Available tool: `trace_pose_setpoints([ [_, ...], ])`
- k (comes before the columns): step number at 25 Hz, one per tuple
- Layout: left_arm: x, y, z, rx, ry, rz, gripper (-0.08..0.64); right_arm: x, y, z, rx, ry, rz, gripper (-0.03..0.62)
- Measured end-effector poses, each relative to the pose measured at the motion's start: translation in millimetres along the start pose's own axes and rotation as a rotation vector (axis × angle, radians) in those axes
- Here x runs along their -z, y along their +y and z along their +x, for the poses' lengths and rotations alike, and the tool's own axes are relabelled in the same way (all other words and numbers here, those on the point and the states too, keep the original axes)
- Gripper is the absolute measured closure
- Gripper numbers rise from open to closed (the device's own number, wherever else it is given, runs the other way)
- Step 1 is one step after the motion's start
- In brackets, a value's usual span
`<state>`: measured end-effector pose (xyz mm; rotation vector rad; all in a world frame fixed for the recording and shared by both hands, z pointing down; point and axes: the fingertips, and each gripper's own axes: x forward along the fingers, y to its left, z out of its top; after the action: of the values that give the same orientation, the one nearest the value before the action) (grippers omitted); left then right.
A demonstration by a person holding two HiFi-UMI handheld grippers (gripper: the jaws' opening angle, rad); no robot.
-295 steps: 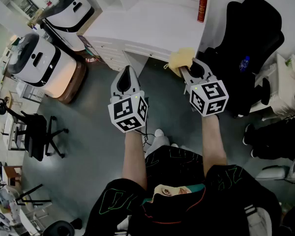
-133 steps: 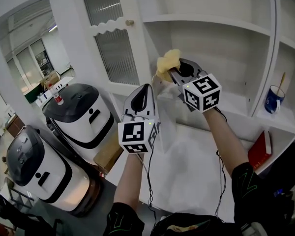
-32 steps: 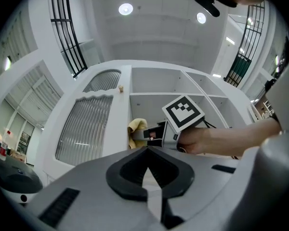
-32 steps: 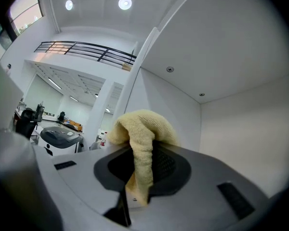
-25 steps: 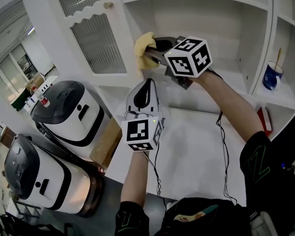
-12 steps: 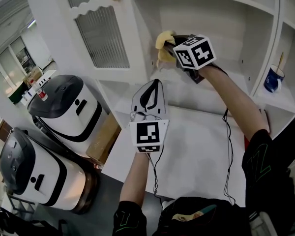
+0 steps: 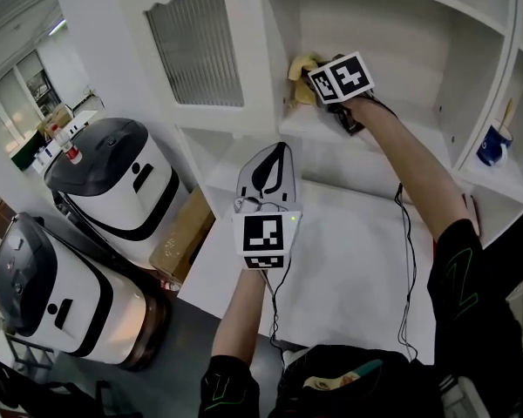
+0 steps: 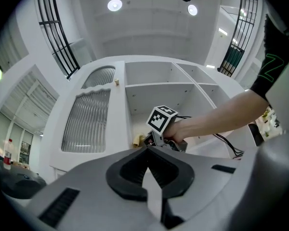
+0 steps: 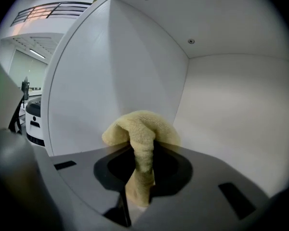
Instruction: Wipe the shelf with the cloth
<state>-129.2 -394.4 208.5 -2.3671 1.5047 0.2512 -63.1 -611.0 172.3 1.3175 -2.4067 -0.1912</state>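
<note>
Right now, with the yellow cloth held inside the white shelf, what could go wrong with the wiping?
The right gripper pinches only a narrow fold of the yellow terry cloth, so dragging may pull it free. The cloth is near the left corner of the white shelf; the hard jaws might scrape the side wall. The hanging thin black cable could snag on the shelf edge.

We find the cloth [image 7: 300,65] near the shelf's [image 7: 401,138] left back corner, before the right hand-held gripper [image 7: 309,77]. Lower, the left hand-held gripper [image 7: 277,151] hangs over the tabletop [image 7: 349,264]. A mug [image 7: 491,144] stands in the compartment to the right.
</note>
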Motion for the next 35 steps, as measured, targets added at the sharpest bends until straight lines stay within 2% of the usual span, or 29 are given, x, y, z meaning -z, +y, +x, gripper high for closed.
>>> trace_pose_setpoints([
  [6, 7.3, 10.8, -7.6, 0.001, -0.002, -0.021, 0.56, 2.2, 13.0, 11.5, -0.044, 0.036, -0.036, 0.532],
  [10, 8.3, 10.2, -6.8, 0.019, -0.01, -0.033, 0.56, 10.3, 26.0, 10.8, -0.121, 0.096, -0.074, 0.532],
  [16, 16.4, 6.0, -3.1, 0.047, 0.033, -0.042, 0.56, 23.9, 54.3, 0.1, -0.243, 0.179, -0.184, 0.532],
  [21, 17.7, 2.1, -4.9, 0.078, 0.031, -0.048, 0.56, 31.9, 72.0, -10.4, -0.294, 0.208, -0.277, 0.532],
  [26, 19.3, 0.8, -9.0, 0.106, 0.033, -0.054, 0.56, 34.4, 87.0, -19.8, -0.335, 0.212, -0.36, 0.532],
  [31, 24.5, -4.4, -11.1, 0.126, 0.05, -0.021, 0.56, 34.4, 98.6, -28.6, -0.373, 0.206, -0.379, 0.532],
  [35, 28.6, -10.2, -12.4, 0.15, 0.063, -0.038, 0.56, 34.2, 114.6, -40.1, -0.424, 0.178, -0.39, 0.532],
])
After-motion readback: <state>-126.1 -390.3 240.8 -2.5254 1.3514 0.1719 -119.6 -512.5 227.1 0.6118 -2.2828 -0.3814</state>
